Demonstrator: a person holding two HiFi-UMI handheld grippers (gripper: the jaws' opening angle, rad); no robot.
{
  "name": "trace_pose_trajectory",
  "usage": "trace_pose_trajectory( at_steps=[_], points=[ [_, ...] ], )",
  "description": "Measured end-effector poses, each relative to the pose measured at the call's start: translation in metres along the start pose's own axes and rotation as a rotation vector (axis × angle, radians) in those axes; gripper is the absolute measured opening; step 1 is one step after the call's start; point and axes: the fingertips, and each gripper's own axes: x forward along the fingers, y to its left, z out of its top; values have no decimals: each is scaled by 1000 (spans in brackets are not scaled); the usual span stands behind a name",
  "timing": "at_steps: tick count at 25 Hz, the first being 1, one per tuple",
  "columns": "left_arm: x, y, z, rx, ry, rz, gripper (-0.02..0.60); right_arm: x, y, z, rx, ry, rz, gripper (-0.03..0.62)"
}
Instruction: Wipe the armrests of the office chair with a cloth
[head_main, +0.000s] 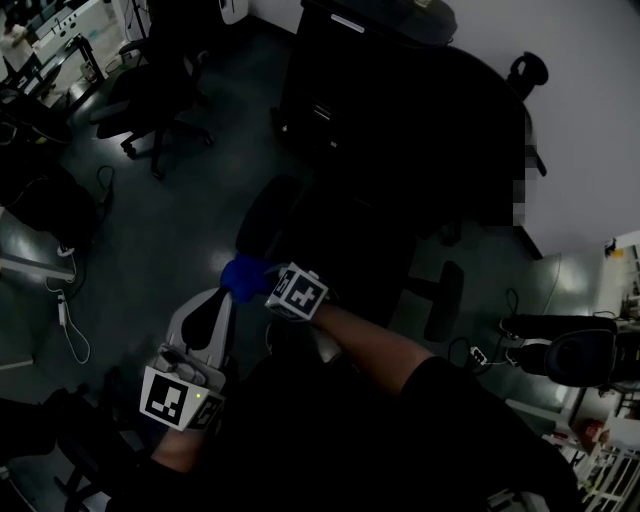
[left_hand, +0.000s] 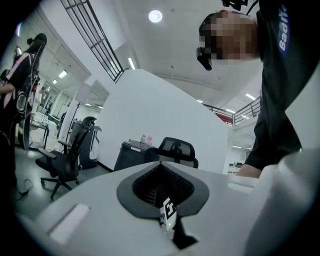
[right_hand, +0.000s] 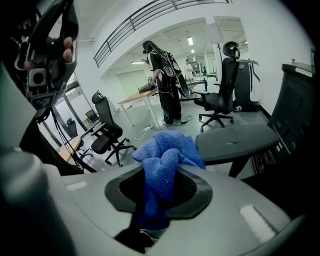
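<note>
R gripper (head_main: 262, 283) is reaching in from lower right of the head view, forearm behind it, marker cube facing up, nose angling down twd the floor (head_main: 190, 200). Its fingers (right_hand: 189, 189) are clenching on the blue cloth (right_hand: 167, 155). In the right gripper view the cloth is bunching up between them & spilling out over the front.

In the head view the cloth (head_main: 243, 275) is sitting just beside the near end of the armrest (head_main: 265, 215) on the picture-left side of the office chair (head_main: 350, 250). The chair is showing v. dark. In the right gripper view that armrest (right_hand: 235, 142) is lying just right of the cloth & overlapping it at the edge. Can't tell whether they're touching. The far armrest (head_main: 443, 300) is sitting well apart, over on the picture-right side of the seat.

L gripper (head_main: 226, 298) is hanging at lower left, tip just beside the cloth, not on it. In the left gripper view its ribbed fingers (left_hand: 147, 182) are pressing together w/ nothing between them. It's pointing roughly level at a white partition (left_hand: 165, 115).

Bkgd of the right gripper view: a person (right_hand: 165, 85) is standing by a wooden bench (right_hand: 142, 95), w/ spare chairs (right_hand: 220, 95) around.
</note>
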Motion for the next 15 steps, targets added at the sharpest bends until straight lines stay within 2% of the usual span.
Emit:
trace_pose_trajectory(
  at_steps=[4,8,11,15],
  points=[
    [10,-21,4,12,-6,-21,0,-24,15,-15,4,-27,8,107],
    [23,-62,-1,30,-2,-72,0,-63,21,-45,37,-86,-20,107],
    [31,-102,-7,47,-2,-111,0,-103,22,-74,79,-150,-63,108],
    [35,-166,-21,68,4,-180,0,-176,24,-128,165,-264,-170,107]
  ],
)
